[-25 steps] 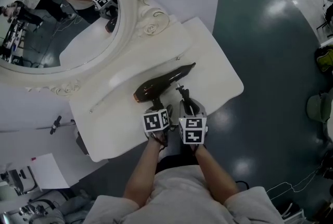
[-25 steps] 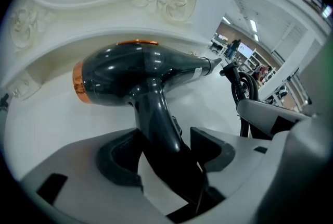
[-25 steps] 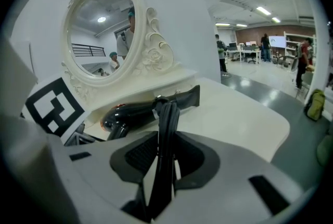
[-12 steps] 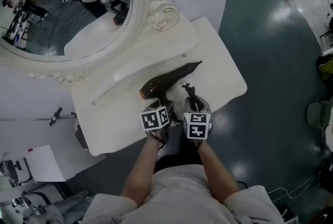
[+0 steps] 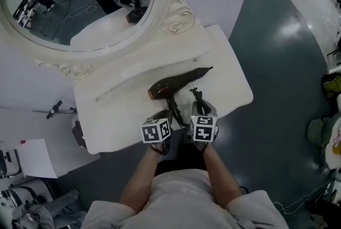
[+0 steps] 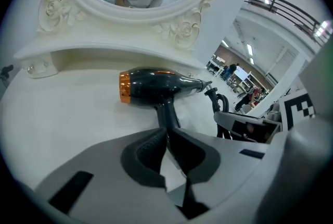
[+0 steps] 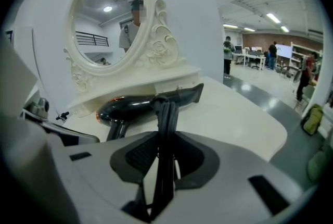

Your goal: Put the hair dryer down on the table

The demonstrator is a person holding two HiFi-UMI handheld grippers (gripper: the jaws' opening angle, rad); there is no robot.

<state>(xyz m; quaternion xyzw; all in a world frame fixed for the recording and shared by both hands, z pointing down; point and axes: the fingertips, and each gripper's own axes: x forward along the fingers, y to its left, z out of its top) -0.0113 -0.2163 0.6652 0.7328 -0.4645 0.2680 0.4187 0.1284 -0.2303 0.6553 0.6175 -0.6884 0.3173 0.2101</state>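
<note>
The black hair dryer (image 5: 178, 83) lies on its side on the white dressing table (image 5: 117, 116), orange back end to the left, nozzle to the right. In the left gripper view the hair dryer (image 6: 156, 85) has its handle pointing at my left gripper (image 6: 167, 137). Those jaws are closing to a narrow gap just short of the handle's end, and I see nothing pressed between the pads. My right gripper (image 7: 165, 150) is shut on the black power cord (image 7: 165, 124), which runs up to the hair dryer (image 7: 140, 103). In the head view the left gripper (image 5: 162, 116) and the right gripper (image 5: 198, 106) sit side by side at the table's front edge.
An oval mirror (image 5: 80, 4) in a carved white frame stands along the back of the table, above a low shelf. The table's right edge (image 5: 242, 100) drops to dark floor. White boards and gear lie on the floor at the left (image 5: 21, 158).
The left gripper has let go of the dryer's handle and drawn back a little toward me. The dryer stays flat on the table. The right gripper still holds the cord.
</note>
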